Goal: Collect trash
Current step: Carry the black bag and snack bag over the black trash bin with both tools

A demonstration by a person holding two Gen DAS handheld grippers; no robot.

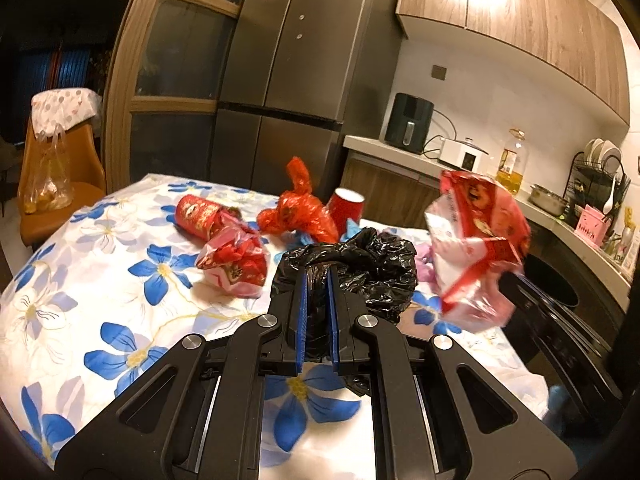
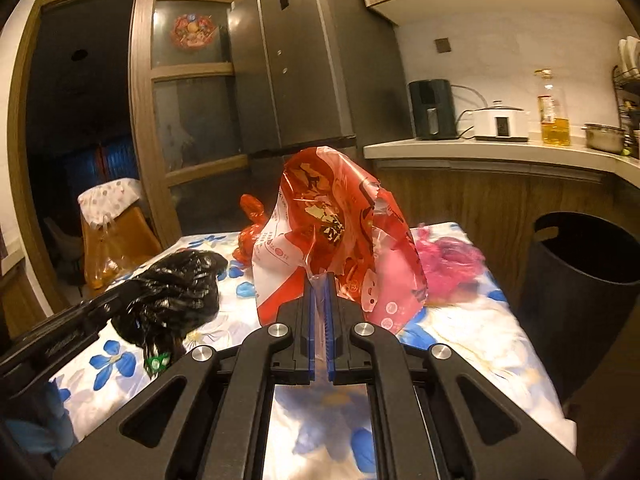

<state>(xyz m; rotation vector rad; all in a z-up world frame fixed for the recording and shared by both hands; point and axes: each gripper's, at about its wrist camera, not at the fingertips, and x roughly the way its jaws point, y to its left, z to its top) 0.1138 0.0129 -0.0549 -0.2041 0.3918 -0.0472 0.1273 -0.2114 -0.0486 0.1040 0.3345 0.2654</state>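
My left gripper (image 1: 317, 276) is shut on a crumpled black plastic bag (image 1: 360, 268) held over the flowered tablecloth (image 1: 80, 280); the bag also shows in the right wrist view (image 2: 176, 292). My right gripper (image 2: 320, 280) is shut on a red and white printed plastic bag (image 2: 336, 224), lifted above the table; it appears blurred in the left wrist view (image 1: 476, 236). On the table lie a red cylinder (image 1: 196, 214), a red and pink wrapper (image 1: 236, 260), an orange-red bag (image 1: 300, 208), a red paper cup (image 1: 346, 208) and a pink bag (image 2: 448, 260).
A black trash bin (image 2: 580, 280) stands right of the table, below the counter (image 2: 480, 148). The counter holds an air fryer (image 2: 432, 108), a white cooker (image 2: 500, 120), an oil bottle (image 2: 554, 112) and a dish rack (image 1: 596, 176). A grey fridge (image 1: 288, 60) stands behind. An orange chair (image 1: 52, 184) stands left.
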